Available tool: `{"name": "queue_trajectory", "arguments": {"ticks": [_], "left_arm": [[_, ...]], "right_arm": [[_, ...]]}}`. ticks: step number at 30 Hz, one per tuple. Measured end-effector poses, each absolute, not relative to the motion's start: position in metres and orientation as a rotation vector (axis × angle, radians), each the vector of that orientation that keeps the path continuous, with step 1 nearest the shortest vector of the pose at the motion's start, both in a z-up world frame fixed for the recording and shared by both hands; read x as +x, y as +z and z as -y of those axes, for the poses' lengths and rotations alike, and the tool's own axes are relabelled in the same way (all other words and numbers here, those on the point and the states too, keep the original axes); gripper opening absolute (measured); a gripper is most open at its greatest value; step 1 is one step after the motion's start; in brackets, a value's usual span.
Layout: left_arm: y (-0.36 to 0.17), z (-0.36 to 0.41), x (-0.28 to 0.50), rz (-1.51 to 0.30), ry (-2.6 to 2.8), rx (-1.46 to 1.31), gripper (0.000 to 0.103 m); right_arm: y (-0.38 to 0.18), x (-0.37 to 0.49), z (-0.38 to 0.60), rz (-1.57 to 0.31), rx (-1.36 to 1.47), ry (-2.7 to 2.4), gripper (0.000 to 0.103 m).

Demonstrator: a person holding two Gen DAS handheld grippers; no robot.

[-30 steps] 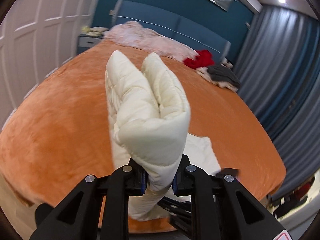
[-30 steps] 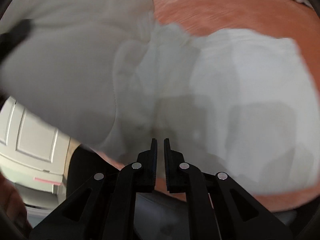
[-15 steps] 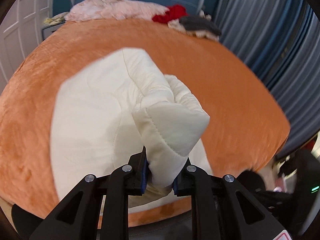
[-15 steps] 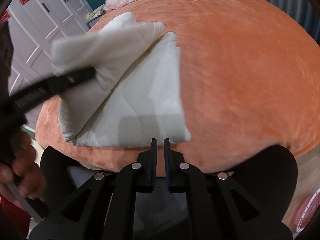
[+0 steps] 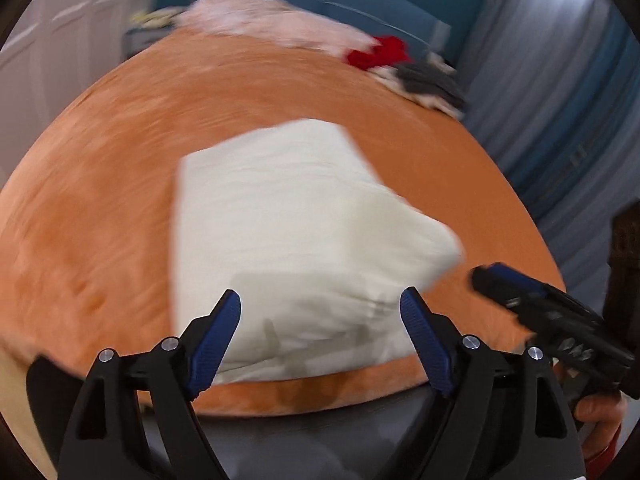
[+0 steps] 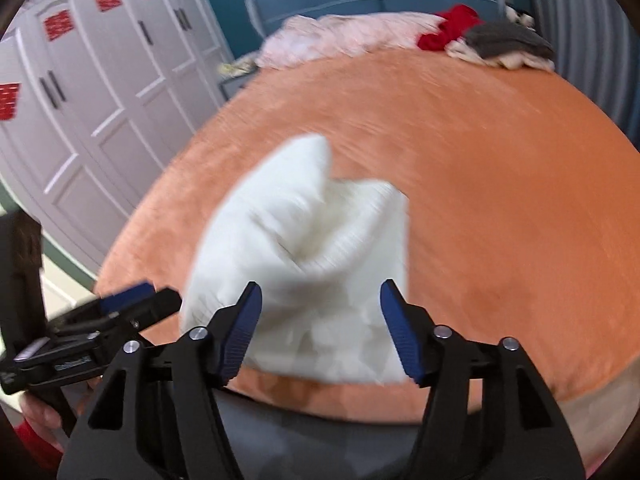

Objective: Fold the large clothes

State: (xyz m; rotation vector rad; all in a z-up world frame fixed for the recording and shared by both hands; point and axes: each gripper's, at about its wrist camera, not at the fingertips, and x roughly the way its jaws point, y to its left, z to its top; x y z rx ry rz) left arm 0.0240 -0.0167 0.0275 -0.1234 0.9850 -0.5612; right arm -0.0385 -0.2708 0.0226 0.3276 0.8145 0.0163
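My left gripper [image 5: 320,316] wide open, holding nothing. My right gripper [image 6: 320,312] wide open too, nothing between fingers. White quilted garment [image 5: 296,236] lies folded on orange bedspread [image 5: 100,200], near bed's front edge, just ahead of both grippers. Pile of clothes [image 6: 480,40] at far end. Views blurred.

hand-held grippers: 2 [image 5: 320,312] [image 6: 320,304] | cream garment: 1 [image 5: 296,216] | bed: 1 [image 5: 100,200]
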Motion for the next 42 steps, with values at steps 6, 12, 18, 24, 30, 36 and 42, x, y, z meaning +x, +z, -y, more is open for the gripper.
{"name": "queue_trajectory", "arguments": {"ticks": [6,12,18,24,30,36,42], "left_arm": [[0.013,-0.025,0.048,-1.039,-0.421,-0.226,0.079],[0.010,-0.020,0.053,-1.057,-0.417,-0.208,0.077],[-0.001,0.015,0.046,-1.073,-0.470,-0.094,0.075],[-0.036,0.054,0.038,-1.147,-0.468,0.052,0.073],[-0.056,0.062,0.038,-1.175,-0.433,0.128,0.075],[-0.068,0.070,0.034,-1.157,-0.397,0.196,0.076],[-0.074,0.074,0.033,-1.142,-0.382,0.220,0.078]], "right_arm": [[0.014,0.005,0.242,-0.883,0.272,0.060,0.059],[0.006,-0.021,0.267,-0.893,0.462,0.082,0.012],[-0.026,-0.064,0.291,-0.975,0.446,-0.065,0.012],[-0.067,-0.065,0.293,-1.065,0.423,-0.105,0.012],[-0.100,-0.052,0.287,-1.133,0.408,-0.104,0.012],[-0.113,-0.046,0.287,-1.158,0.411,-0.100,0.012],[-0.114,-0.031,0.287,-1.169,0.401,-0.096,0.012]]}}
